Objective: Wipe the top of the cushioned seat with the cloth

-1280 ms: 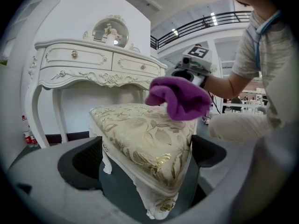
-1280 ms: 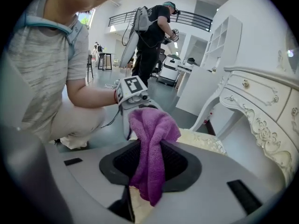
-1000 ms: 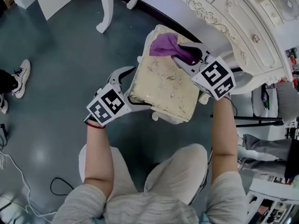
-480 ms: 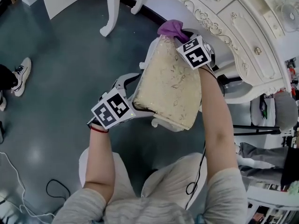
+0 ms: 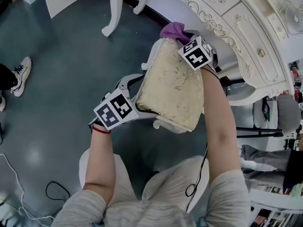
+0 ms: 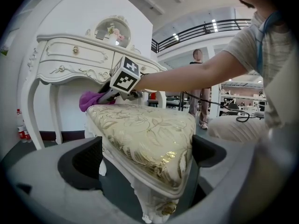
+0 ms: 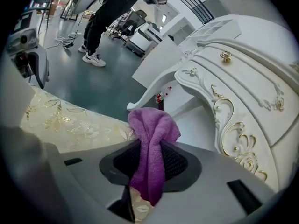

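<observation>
Head view looks steeply down on the cushioned seat; left gripper view sits low at its near corner, right gripper view close at its far edge.

purple cloth; gold-patterned cream seat

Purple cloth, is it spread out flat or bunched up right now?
Bunched up: the purple cloth is squeezed into a narrow fold in the right tongs, its free end puffing out.
</observation>
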`<state>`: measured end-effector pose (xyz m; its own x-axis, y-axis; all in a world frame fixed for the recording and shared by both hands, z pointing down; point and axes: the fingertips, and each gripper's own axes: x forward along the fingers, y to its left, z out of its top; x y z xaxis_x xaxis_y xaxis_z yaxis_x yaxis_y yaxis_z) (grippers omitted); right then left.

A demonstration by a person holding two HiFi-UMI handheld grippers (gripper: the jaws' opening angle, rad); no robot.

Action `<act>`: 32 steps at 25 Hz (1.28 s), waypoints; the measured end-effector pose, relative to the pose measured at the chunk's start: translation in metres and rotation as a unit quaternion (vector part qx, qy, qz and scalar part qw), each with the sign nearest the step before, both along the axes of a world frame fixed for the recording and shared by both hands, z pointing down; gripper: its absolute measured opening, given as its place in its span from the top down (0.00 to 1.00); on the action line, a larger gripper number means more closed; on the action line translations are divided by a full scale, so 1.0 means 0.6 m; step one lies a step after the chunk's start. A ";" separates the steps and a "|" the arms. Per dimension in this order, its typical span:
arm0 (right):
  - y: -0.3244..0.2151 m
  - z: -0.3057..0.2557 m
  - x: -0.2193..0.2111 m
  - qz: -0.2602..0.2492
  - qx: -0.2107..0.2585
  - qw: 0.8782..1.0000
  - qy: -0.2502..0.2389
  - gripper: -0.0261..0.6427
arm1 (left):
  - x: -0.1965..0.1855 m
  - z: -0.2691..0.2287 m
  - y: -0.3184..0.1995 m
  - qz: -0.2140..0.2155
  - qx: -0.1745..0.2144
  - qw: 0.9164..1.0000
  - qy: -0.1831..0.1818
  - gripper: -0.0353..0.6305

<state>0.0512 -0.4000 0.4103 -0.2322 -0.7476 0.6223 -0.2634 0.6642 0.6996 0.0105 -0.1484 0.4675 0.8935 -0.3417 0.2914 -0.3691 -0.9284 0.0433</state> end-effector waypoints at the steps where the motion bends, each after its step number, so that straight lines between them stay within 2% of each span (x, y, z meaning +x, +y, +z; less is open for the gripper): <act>1: 0.000 0.000 0.000 0.000 -0.001 1.000 -0.001 0.79 | 0.000 0.000 0.000 0.001 -0.001 1.000 0.001 0.06; 21: 0.017 0.000 -0.005 -0.013 0.012 1.000 -0.009 0.79 | 0.003 0.002 -0.002 0.011 -0.008 1.000 0.010 0.06; 32: 0.066 0.001 -0.017 -0.040 0.020 0.999 0.000 0.79 | 0.004 0.001 -0.002 0.011 -0.013 1.000 0.011 0.06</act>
<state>0.0410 -0.3603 0.4111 -0.2915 -0.7515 0.5918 -0.2107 0.6539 0.7266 0.0129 -0.1495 0.4680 0.9070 -0.3150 0.2795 -0.3480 -0.9344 0.0759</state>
